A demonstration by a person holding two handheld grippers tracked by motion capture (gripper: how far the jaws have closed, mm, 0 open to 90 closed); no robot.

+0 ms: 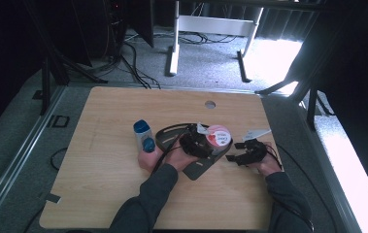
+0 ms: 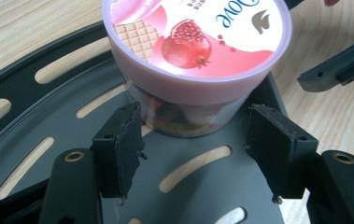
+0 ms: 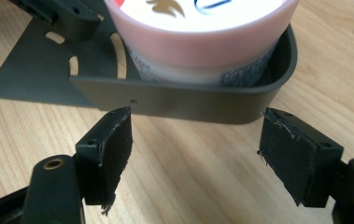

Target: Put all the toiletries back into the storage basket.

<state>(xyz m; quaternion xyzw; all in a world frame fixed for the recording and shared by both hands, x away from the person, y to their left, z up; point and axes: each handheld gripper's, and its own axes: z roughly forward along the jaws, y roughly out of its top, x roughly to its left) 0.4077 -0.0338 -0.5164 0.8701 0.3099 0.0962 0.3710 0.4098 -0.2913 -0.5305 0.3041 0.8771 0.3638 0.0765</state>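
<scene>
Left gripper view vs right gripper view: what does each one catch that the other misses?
Left gripper view alone: the pomegranate picture on the tub's lid, and the long slots in the tray floor under its open jaws. Right gripper view alone: the tray's raised outer wall seen from outside, with bare table between its open jaws. Both: the pink-lidded tub standing in the dark slotted tray.

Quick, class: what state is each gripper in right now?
Left gripper: open, jaws either side of the pink-lidded tub, not touching it.
Right gripper: open, holding nothing, just short of the dark tray.
</scene>
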